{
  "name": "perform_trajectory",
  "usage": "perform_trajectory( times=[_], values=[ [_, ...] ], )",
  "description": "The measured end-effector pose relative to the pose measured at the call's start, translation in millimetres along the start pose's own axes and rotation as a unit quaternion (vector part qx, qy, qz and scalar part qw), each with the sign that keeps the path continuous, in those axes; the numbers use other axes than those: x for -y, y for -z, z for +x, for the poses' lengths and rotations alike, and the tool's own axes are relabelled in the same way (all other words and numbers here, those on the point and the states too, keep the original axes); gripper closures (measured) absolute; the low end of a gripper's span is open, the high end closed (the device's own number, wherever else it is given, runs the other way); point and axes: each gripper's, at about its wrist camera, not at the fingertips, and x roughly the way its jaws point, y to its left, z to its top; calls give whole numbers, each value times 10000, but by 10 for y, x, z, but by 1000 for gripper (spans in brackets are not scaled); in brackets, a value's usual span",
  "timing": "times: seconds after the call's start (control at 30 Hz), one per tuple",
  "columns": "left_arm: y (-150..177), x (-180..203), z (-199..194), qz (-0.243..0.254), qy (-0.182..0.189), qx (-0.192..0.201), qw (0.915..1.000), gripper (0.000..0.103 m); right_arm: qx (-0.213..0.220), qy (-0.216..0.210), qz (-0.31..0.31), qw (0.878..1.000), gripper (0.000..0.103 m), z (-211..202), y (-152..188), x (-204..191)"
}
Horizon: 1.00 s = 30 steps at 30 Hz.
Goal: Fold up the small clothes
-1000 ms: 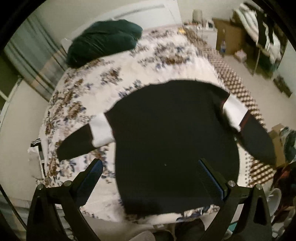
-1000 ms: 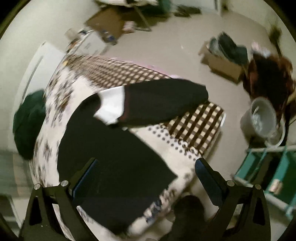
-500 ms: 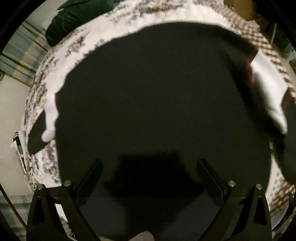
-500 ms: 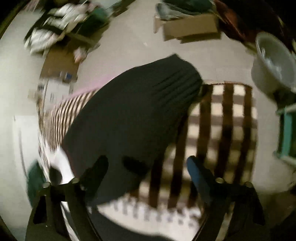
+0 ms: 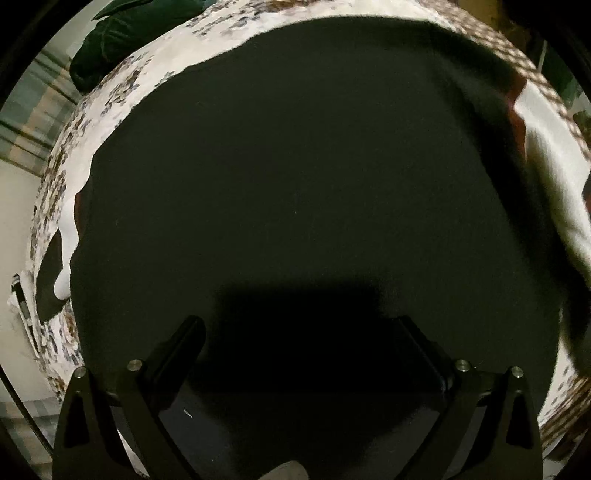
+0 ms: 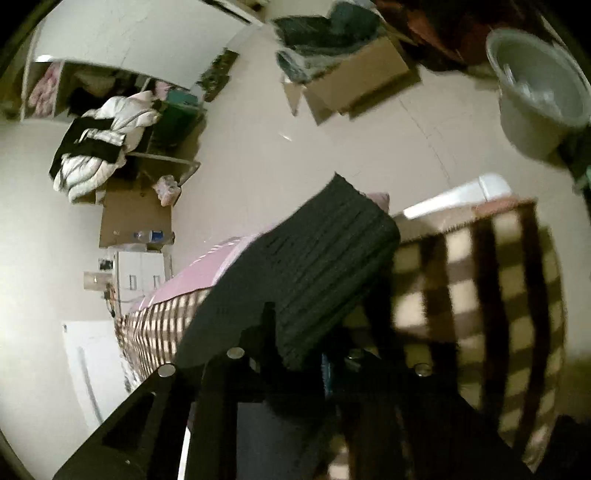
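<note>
A black sweater [image 5: 295, 184] with white bands on its sleeves lies spread on the bed and fills the left wrist view. My left gripper [image 5: 299, 332] is open and close above the sweater's body near its lower hem, holding nothing. My right gripper [image 6: 306, 350] is shut on the ribbed black sleeve cuff [image 6: 325, 266] at the bed's checkered corner. The left sleeve's white band [image 5: 68, 236] shows at the left edge, the right sleeve's band [image 5: 554, 184] at the right.
The bed has a floral cover [image 5: 110, 96] and a checkered blanket [image 6: 480, 280]. A dark green pillow [image 5: 129, 33] lies at the head. On the floor are a cardboard box [image 6: 351, 74], a grey tub [image 6: 535, 96] and a clothes pile [image 6: 107, 140].
My left gripper has dropped closer to the sweater's body. My right gripper has moved to the sleeve cuff and closed on it.
</note>
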Motion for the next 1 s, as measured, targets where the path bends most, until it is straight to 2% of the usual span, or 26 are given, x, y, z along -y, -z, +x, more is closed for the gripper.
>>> perform_trajectory(
  times=[0.17,0.3,0.43,0.47,0.57,0.7,0.83,1.0],
  values=[
    [-33,-222,-104,-136,53,232,9996,0,301,-11,-1090,9936,88,-578,166,-709],
    [-28,-508,-92,-314,-13,334,9989,0,494,-289,-2129,9754,88,-1001,475,-1575],
    [0,-874,14,-613,-77,298,9976,0,408,-686,-3029,9497,88,-1356,1096,-2358],
    [14,-976,51,-705,-112,282,9971,0,293,-825,-3322,9391,88,-1389,1355,-2631],
    [59,-1308,167,-1005,-214,246,9944,0,-100,-1101,-3963,9114,89,-1393,2126,-3131],
    [145,-1681,281,-1320,-329,210,9905,0,-729,-1291,-4624,8742,89,-1185,3315,-3571],
    [207,-2076,365,-1636,-420,227,9854,0,-1171,-1372,-5066,8431,89,-970,4499,-3755],
    [355,-2551,461,-1935,-579,203,9792,0,-1470,-1347,-5850,7861,89,-654,5984,-3709]
  ],
)
